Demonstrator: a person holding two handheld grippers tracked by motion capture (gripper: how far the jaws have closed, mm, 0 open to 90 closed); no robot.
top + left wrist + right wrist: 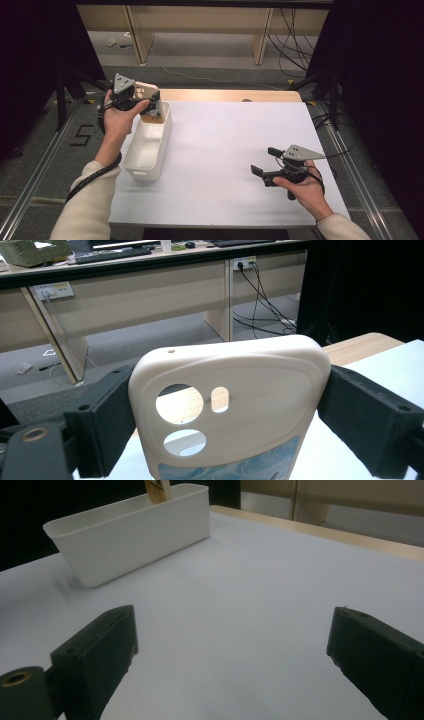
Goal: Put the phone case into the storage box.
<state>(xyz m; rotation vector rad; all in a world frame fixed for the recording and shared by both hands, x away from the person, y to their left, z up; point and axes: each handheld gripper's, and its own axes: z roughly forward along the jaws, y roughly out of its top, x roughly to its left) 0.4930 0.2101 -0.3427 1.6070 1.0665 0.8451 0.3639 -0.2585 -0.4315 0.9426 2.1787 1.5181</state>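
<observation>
High view, table: broad white-topped table (230, 165) with a strip of pale wood along its far edge; both forearms come in from the bottom.
Bin: long white plastic rectangular bin (149, 145) on the left part of the table, lying lengthwise away from the person; its near part looks empty.
Case: cream soft-plastic phone case (227, 405) with round camera cut-outs and a blue patterned insert at its lower end; held upright over the far end of the bin, lower part at about rim level or just inside.
Left gripper: black two-jaw left gripper (150, 102), pads pressed on the case's two long edges, clamped wide across its width.
Right gripper: black two-jaw right gripper (265, 161) low over the bare right part of the table, jaws spread wide, nothing between them.
Step in hand: judged as placing the case into the bin; not yet let go.
Next move calls for: lowering the case further inside the walls, then spreading the left jaws to free it without tipping it over the rim.
</observation>
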